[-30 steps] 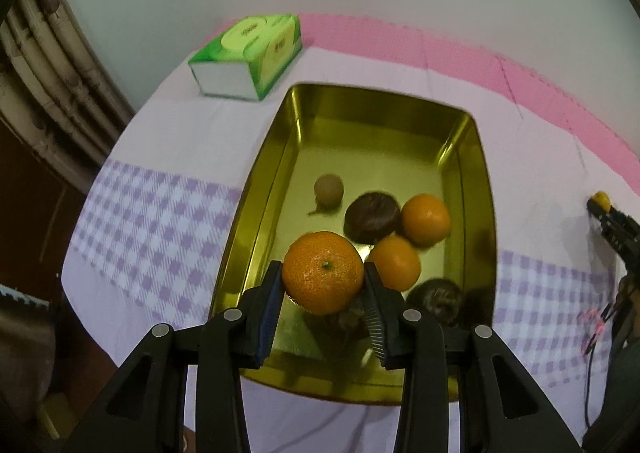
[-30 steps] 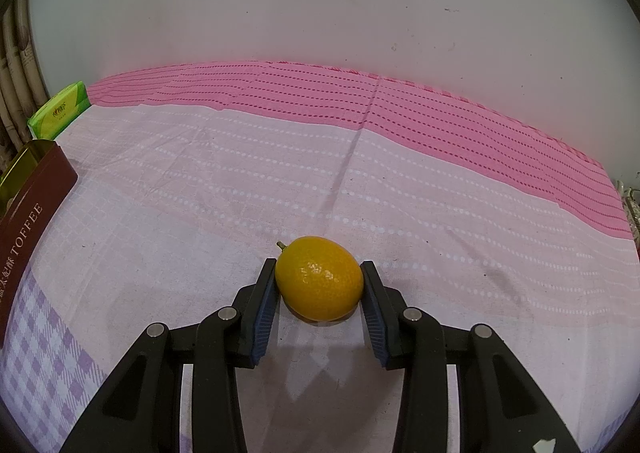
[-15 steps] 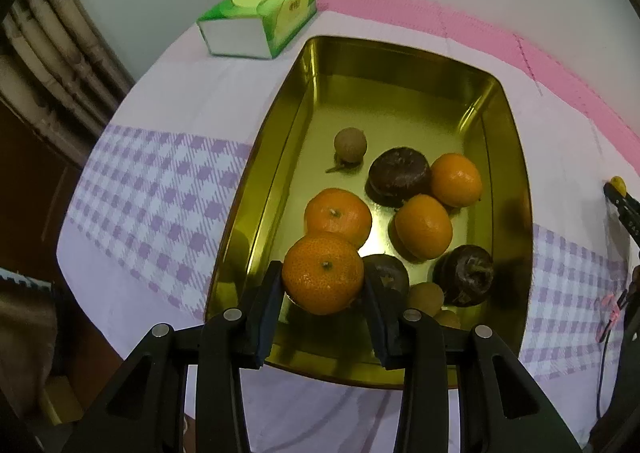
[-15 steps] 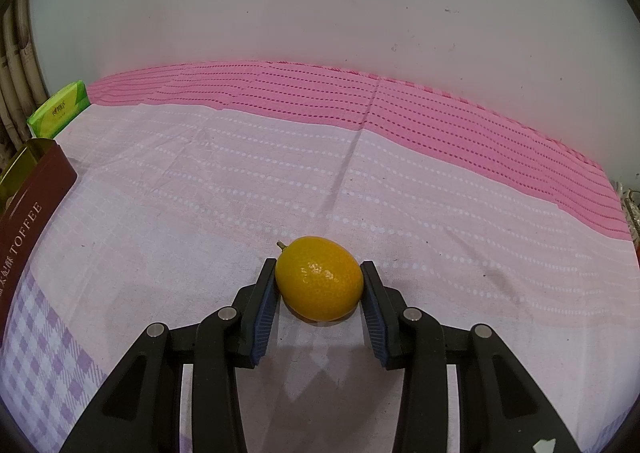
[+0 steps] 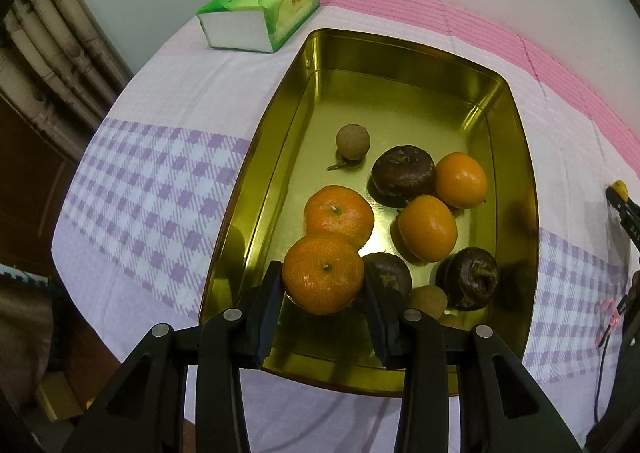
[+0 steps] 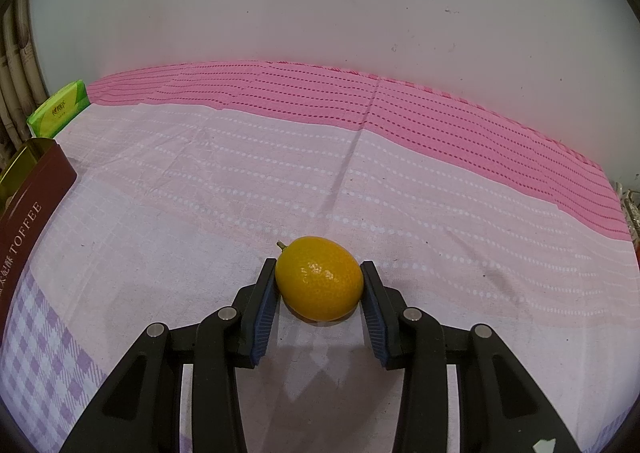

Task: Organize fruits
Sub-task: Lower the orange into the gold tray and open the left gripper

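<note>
Two grippers each pinch one fruit. The left gripper [image 5: 323, 285] clamps a mandarin [image 5: 322, 274] above the near end of the gold tin [image 5: 256, 157], at lower centre of the left view. A second ago the tin sat higher in that view and fewer fruits showed. It now lies further down, and a second mandarin [image 5: 339, 215], two oranges, dark fruits and a small brown fruit [image 5: 353, 142] are visible inside. Judgement: the held mandarin is lined up for release beside its twin. The right gripper [image 6: 319, 280] is unchanged, its pads pressed on a yellow citrus [image 6: 319, 278] at or just above the cloth [image 6: 240, 181], lower centre of the right view. Judgement: this fruit goes into the tin next. A tissue pack [image 5: 260, 9] lies upper left, beyond the tin.
</note>
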### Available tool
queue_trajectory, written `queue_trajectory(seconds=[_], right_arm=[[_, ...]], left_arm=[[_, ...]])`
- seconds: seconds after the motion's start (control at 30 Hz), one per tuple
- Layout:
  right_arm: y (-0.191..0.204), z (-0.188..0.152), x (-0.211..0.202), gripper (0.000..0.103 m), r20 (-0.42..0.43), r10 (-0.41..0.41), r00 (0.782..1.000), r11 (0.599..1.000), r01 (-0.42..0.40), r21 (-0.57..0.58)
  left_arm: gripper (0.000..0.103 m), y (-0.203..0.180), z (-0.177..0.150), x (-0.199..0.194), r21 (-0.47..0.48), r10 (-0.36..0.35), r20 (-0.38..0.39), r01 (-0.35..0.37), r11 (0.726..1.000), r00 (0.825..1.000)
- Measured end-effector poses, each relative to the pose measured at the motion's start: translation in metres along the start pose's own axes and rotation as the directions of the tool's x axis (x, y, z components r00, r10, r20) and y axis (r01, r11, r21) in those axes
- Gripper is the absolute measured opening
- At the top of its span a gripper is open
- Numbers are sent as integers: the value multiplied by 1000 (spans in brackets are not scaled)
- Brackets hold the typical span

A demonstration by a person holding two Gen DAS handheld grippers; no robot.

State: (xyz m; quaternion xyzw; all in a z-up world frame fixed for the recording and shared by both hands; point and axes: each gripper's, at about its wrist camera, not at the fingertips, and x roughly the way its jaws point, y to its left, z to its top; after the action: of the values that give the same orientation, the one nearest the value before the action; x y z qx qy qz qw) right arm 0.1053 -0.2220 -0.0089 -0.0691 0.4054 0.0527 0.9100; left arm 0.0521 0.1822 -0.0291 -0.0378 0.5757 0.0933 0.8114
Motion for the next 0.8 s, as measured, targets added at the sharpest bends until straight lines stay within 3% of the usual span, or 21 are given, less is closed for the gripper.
queue_trajectory(seconds=[0.6, 0.8], right_arm=[[-2, 0, 0, 37, 0, -2, 1000, 1000, 2, -1], [-1, -1, -1, 37, 0, 0, 1000, 1000, 0, 0]], left_arm=[[43, 5, -1, 0, -24, 2, 2, -2, 1000, 1000], [54, 4, -2, -10, -18, 22, 40, -21, 1000, 999]])
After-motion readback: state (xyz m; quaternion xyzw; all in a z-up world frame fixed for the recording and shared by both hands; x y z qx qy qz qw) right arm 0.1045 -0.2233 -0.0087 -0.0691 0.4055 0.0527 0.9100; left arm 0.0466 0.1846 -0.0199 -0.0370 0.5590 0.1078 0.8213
